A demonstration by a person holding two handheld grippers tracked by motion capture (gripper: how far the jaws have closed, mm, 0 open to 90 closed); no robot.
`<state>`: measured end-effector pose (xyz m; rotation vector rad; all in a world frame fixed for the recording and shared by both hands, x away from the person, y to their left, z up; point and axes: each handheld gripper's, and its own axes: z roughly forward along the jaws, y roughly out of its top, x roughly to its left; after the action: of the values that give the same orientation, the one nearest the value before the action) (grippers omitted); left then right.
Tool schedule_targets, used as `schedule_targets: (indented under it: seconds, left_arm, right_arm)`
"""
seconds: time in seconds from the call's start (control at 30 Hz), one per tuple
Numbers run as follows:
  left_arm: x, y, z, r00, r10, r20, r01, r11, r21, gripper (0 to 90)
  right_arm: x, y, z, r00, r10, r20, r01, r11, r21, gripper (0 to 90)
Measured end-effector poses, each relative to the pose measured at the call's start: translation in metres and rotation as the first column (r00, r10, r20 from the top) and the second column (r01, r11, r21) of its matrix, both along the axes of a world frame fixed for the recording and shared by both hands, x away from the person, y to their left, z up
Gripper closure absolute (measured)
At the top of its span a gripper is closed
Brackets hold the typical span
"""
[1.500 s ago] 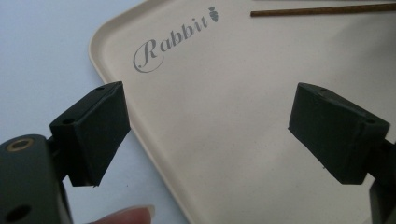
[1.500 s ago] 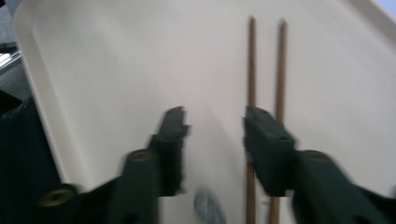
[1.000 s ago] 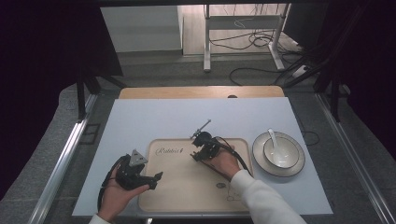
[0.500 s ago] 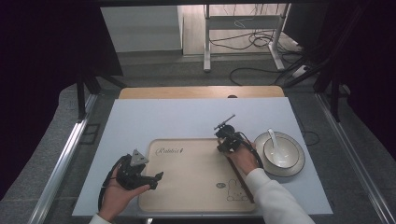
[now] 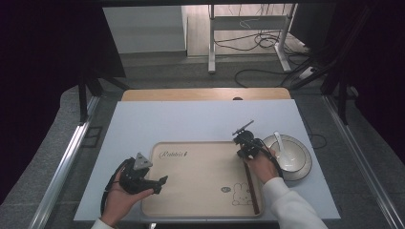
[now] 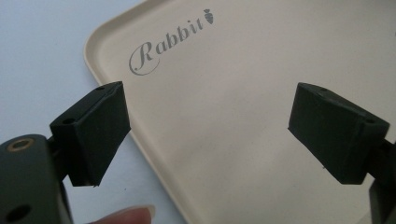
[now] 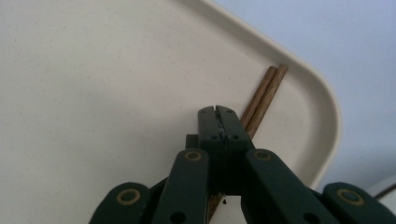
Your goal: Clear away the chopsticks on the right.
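Seen from above: a cream plastic serving tray (image 5: 200,181) printed with "Rabbit" and a cartoon bunny, centred on a pale blue tabletop (image 5: 191,121). Along the tray's right-hand rim, a pair of dark wooden chopsticks (image 5: 251,188), long axis running from the near edge toward the far edge, parallel to that rim. Poised over the far end of the pair, the right gripper (image 5: 244,149), jaws pressed flat together; from the right gripper view, the chopsticks (image 7: 261,99) emerging just past the closed tips and pointing into the tray's rounded corner, lying side by side on the tray floor. Whether caught between the jaws or merely lying beneath them, not clear from the pictures. Just right of the tray, a white ceramic bowl (image 5: 291,155) with a white spoon (image 5: 281,145) resting inside, near the right hand. At the tray's near left corner, the left gripper (image 5: 162,182), jaws spread wide over bare tray with nothing between them, well apart from the chopsticks. By position, the right hand the nearer one for any move on the pair, along its length.
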<state>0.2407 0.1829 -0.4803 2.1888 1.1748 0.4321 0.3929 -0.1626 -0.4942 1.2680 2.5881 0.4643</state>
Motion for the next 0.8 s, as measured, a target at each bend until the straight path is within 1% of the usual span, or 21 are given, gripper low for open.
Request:
schedule_targets:
  seconds: [0.1,0.17,0.2,0.23,0.27,0.33,0.43,0.47,0.5,0.53,0.57,0.6,0.63,0.7,0.77,0.8]
  left_arm:
    - [0.0,-0.001,0.0,1.0,0.0,-0.001,0.0,1.0,0.003,12.7]
    - [0.0,-0.001,0.0,1.0,0.002,0.001,-0.002,1.0,0.002,12.7]
    - [-0.001,-0.001,0.0,1.0,0.002,0.003,-0.002,1.0,0.002,12.8]
    - [-0.001,-0.001,0.0,1.0,0.003,0.005,-0.003,1.0,0.001,12.8]
    - [-0.001,-0.001,0.0,1.0,0.005,0.006,-0.005,1.0,0.002,12.8]
    - [-0.001,0.0,0.0,1.0,0.007,0.007,-0.007,1.0,0.002,12.8]
    - [0.0,0.0,-0.001,0.9999,0.01,0.004,-0.01,1.0,0.002,12.8]
    - [0.0,0.0,-0.001,0.9999,0.011,0.003,-0.011,0.9999,0.001,12.8]
    - [0.0,0.0,-0.001,0.9999,0.011,0.003,-0.011,0.9999,0.002,12.8]
    - [-0.001,-0.001,-0.001,0.9999,0.011,0.003,-0.011,0.9999,0.003,12.8]
    - [-0.001,-0.001,-0.001,0.9999,0.011,0.004,-0.011,0.9999,0.003,12.8]
    - [-0.001,-0.001,-0.001,0.9999,0.012,0.004,-0.012,0.9999,0.004,12.8]
    - [-0.001,-0.001,-0.001,0.9999,0.012,0.004,-0.012,0.9999,0.006,12.8]
    - [-0.001,-0.002,-0.001,0.9998,0.016,0.008,-0.016,0.9999,0.003,12.8]
    - [-0.001,-0.002,0.0,0.9998,0.017,0.013,-0.017,0.9998,-0.001,12.8]
    - [-0.002,-0.002,0.0,0.9997,0.017,0.015,-0.017,0.9998,-0.001,12.8]
  right_arm:
    - [-0.005,-0.001,0.006,0.9994,0.024,0.024,-0.025,0.999,0.036,89.7]
    - [-0.01,-0.001,0.014,0.9962,0.063,0.061,-0.066,0.996,0.063,89.6]
    - [-0.014,-0.002,0.02,0.9927,0.09,0.079,-0.097,0.991,0.089,89.6]
    - [-0.017,-0.003,0.023,0.9905,0.106,0.087,-0.115,0.987,0.108,89.6]
    - [-0.022,-0.005,0.029,0.9879,0.12,0.098,-0.133,0.981,0.139,89.6]
    - [-0.033,-0.011,0.038,0.9775,0.164,0.133,-0.187,0.965,0.186,89.2]
    - [-0.053,-0.024,0.052,0.9653,0.193,0.176,-0.23,0.949,0.218,87.8]
    - [-0.059,-0.028,0.054,0.9632,0.198,0.182,-0.238,0.943,0.231,87.4]
    - [-0.066,-0.035,0.057,0.9606,0.204,0.189,-0.248,0.937,0.248,86.9]
    - [-0.075,-0.045,0.06,0.9554,0.218,0.2,-0.266,0.929,0.258,86.5]
    - [-0.08,-0.051,0.061,0.9526,0.222,0.209,-0.273,0.925,0.265,85.9]
    - [-0.088,-0.061,0.062,0.9517,0.219,0.215,-0.275,0.921,0.277,84.8]
    - [-0.093,-0.068,0.063,0.9487,0.226,0.221,-0.284,0.917,0.281,83.9]
    - [-0.104,-0.087,0.066,0.947,0.227,0.227,-0.29,0.909,0.301,78.6]
    - [-0.114,-0.104,0.069,0.9455,0.211,0.248,-0.287,0.9,0.327,65.7]
    - [-0.12,-0.111,0.07,0.9426,0.201,0.267,-0.286,0.897,0.337,59.8]
